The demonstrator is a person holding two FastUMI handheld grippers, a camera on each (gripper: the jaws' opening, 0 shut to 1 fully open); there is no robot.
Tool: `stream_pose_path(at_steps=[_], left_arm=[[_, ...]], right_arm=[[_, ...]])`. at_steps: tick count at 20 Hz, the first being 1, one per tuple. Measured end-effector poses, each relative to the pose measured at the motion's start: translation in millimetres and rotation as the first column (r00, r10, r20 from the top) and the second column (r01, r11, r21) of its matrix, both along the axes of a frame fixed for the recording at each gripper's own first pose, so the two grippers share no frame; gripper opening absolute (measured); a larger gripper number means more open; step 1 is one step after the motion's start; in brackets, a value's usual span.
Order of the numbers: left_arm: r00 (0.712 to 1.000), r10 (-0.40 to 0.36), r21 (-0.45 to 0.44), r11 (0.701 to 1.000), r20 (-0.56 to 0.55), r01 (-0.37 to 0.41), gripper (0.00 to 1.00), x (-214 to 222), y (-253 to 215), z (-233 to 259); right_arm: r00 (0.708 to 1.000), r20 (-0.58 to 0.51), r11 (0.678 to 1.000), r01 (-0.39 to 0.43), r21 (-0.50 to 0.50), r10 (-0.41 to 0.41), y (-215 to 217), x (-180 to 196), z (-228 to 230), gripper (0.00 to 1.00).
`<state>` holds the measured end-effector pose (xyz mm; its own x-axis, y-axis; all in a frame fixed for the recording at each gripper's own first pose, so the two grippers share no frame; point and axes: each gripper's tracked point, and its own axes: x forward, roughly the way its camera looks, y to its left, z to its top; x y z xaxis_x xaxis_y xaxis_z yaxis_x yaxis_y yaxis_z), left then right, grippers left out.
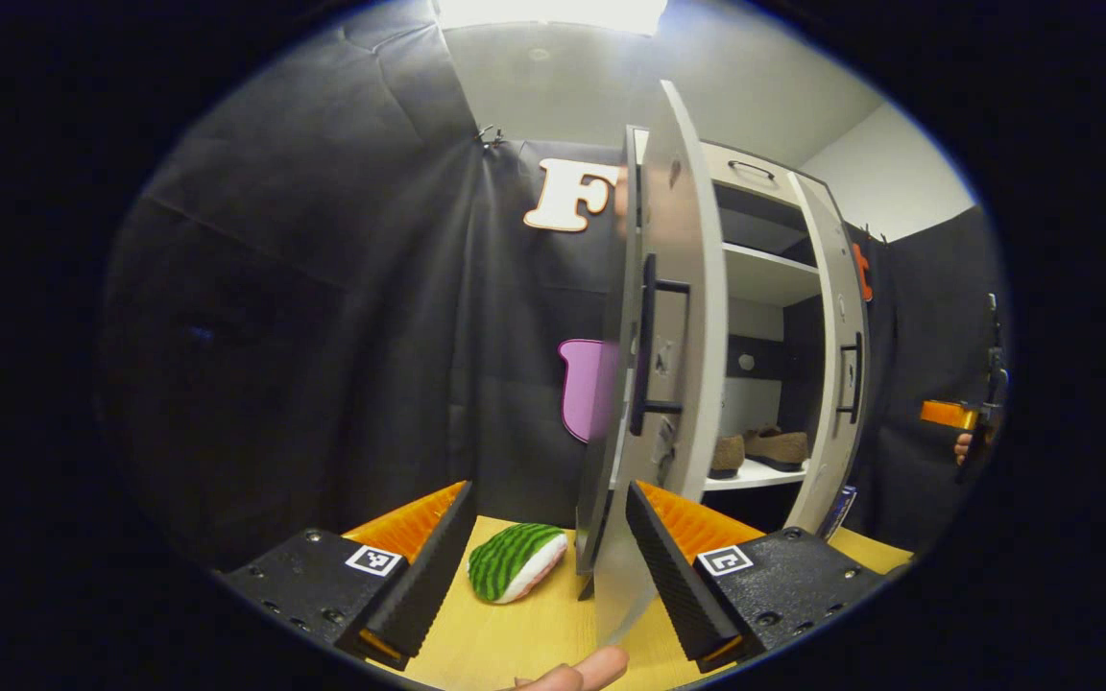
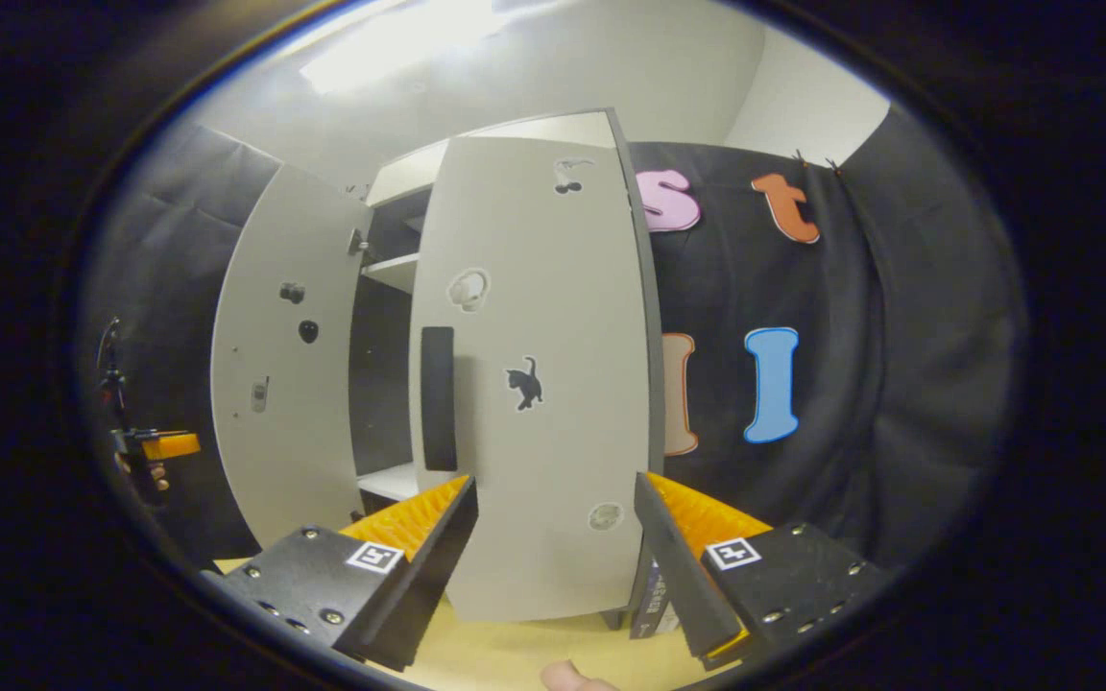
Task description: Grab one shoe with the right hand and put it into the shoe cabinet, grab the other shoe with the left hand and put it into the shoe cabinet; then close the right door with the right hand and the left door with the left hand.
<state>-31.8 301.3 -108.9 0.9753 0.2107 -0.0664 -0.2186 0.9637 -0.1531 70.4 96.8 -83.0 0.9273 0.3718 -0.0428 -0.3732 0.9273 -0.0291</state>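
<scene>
The white shoe cabinet (image 1: 755, 278) stands on a wooden table. Two brown shoes (image 1: 776, 445) rest on its lower shelf. Its left door (image 1: 673, 336) swings edge-on toward me, black handle (image 1: 649, 345) facing left. My left gripper (image 1: 548, 561) is open, and that door's bottom corner hangs just inside its right finger (image 1: 663, 566). In the right gripper view the right door (image 2: 543, 384) faces me, swung most of the way in, with a dark gap beside its handle (image 2: 438, 398). My right gripper (image 2: 558, 547) is open in front of that door, holding nothing.
A green striped plush toy (image 1: 515, 561) lies on the yellow tabletop (image 1: 534, 633) between my left fingers. The right gripper (image 1: 980, 408) shows far off past the right door (image 1: 836, 355). The left door (image 2: 284, 384) stands wide open, the left gripper (image 2: 145, 446) beyond it.
</scene>
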Motion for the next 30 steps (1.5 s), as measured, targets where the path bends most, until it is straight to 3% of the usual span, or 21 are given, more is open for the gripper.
stream_pose_path(at_steps=[3,6,7,11,15,16,18,21,22,27,30], left_arm=[[1.000,0.007,-0.011,1.000,-0.008,-0.007,0.96,21,22,4],[1.000,0.030,0.020,0.999,-0.009,-0.030,0.99,42,39,17],[0.999,0.034,0.033,0.999,-0.011,-0.033,0.96,50,43,22],[0.998,0.062,0.008,0.998,-0.030,-0.062,0.93,75,65,37],[0.998,0.067,0.001,0.998,0.000,-0.067,0.96,92,70,59],[0.998,0.068,0.030,0.997,-0.004,-0.068,0.93,95,68,63],[0.998,0.065,0.075,0.995,-0.019,-0.063,0.96,96,59,66],[0.999,0.026,0.048,0.999,-0.047,-0.023,0.94,105,31,66],[0.998,0.030,0.049,0.998,-0.063,-0.027,0.85,107,28,67],[0.995,-0.052,0.002,0.999,-0.088,0.053,0.90,113,-25,66],[0.993,-0.072,0.035,0.997,-0.092,0.075,0.90,120,-51,70]], right_arm=[[0.997,-0.032,0.997,0.071,-0.016,-0.071,-6,-23,-18,0.98],[0.999,0.010,0.998,0.036,-0.055,-0.035,9,-39,-16,0.99],[0.999,0.019,0.997,0.028,-0.066,-0.027,11,-46,-18,0.99],[0.996,0.014,0.996,0.089,0.019,-0.090,4,-73,-17,0.99],[0.996,-0.018,0.992,0.090,0.083,-0.089,-3,-92,-15,0.98],[0.995,-0.026,0.992,0.095,0.087,-0.093,-9,-94,-17,0.98],[0.994,-0.035,0.990,0.108,0.095,-0.105,-23,-97,-20,0.99],[0.993,-0.047,0.988,0.113,0.104,-0.108,-39,-103,-27,0.98],[0.993,-0.052,0.987,0.113,0.114,-0.108,-43,-104,-29,0.98],[0.993,-0.064,0.988,0.102,0.113,-0.095,-53,-110,-34,0.98],[0.995,-0.065,0.990,0.088,0.109,-0.082,-55,-116,-38,0.98]])
